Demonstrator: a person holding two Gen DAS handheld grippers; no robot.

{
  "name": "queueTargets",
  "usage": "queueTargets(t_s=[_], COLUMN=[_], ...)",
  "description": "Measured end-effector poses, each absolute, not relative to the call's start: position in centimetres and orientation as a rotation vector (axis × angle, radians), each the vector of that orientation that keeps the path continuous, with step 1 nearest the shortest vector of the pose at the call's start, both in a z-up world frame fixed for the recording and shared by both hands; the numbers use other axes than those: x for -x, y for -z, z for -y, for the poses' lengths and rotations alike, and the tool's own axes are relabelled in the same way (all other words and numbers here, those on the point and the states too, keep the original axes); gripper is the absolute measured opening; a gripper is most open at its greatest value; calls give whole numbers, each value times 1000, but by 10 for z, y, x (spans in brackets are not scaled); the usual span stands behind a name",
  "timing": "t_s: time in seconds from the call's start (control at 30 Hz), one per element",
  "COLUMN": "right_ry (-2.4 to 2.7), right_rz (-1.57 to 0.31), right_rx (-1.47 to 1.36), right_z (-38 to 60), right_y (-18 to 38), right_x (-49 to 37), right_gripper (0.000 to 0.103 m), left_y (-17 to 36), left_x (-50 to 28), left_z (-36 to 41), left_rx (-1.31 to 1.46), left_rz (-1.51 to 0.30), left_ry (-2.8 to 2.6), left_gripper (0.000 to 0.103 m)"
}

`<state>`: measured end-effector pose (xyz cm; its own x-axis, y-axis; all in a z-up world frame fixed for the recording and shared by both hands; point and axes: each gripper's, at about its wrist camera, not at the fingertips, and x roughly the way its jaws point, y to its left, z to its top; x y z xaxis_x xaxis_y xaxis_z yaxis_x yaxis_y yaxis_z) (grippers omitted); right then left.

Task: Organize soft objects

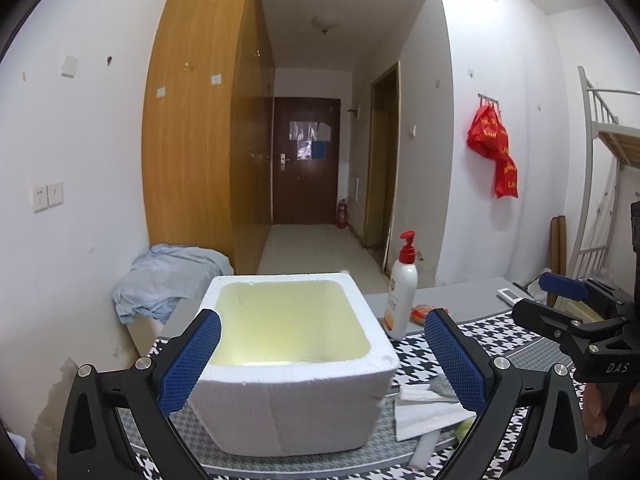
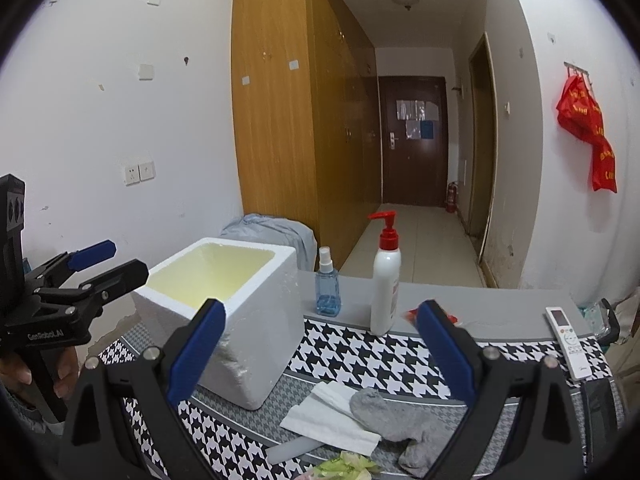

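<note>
A white foam box (image 1: 292, 392) (image 2: 256, 344) with a pale yellow inside stands on the houndstooth mat (image 2: 360, 356); no object shows inside it. My left gripper (image 1: 324, 360) (image 2: 112, 266) is open, its blue pads wide apart just in front of the box, touching nothing. My right gripper (image 2: 322, 352) (image 1: 548, 300) is open too, above the items to the right of the box. Below it lie a grey sock (image 2: 400, 420), a white folded tissue (image 2: 328, 416) (image 1: 428, 412), a white stick-like piece (image 2: 290, 450) and a green crumpled piece (image 2: 348, 468).
A white pump bottle (image 2: 385, 280) (image 1: 401, 292), a blue spray bottle (image 2: 328, 288), a red packet (image 1: 420, 314) and a remote control (image 2: 566, 340) sit along the table's far side. A blue cloth heap (image 1: 168, 280) lies beyond the box by the wall. A hand (image 2: 16, 376) holds the left gripper.
</note>
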<state>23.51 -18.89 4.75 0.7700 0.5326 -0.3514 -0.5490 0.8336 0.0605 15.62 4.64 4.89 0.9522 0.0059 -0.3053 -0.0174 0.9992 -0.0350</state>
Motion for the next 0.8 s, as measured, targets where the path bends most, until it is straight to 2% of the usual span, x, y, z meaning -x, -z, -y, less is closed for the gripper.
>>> queueTargets(t_s=[0.8], right_ry=[-557], right_rz=[-279], right_rx=[33], right_z=[220], right_y=[-49], right_x=[-171], right_gripper=[102], left_y=[-46], left_x=[-89], left_z=[-24], left_rx=[44], left_rz=[-240], left_ry=[5], left_gripper=[102])
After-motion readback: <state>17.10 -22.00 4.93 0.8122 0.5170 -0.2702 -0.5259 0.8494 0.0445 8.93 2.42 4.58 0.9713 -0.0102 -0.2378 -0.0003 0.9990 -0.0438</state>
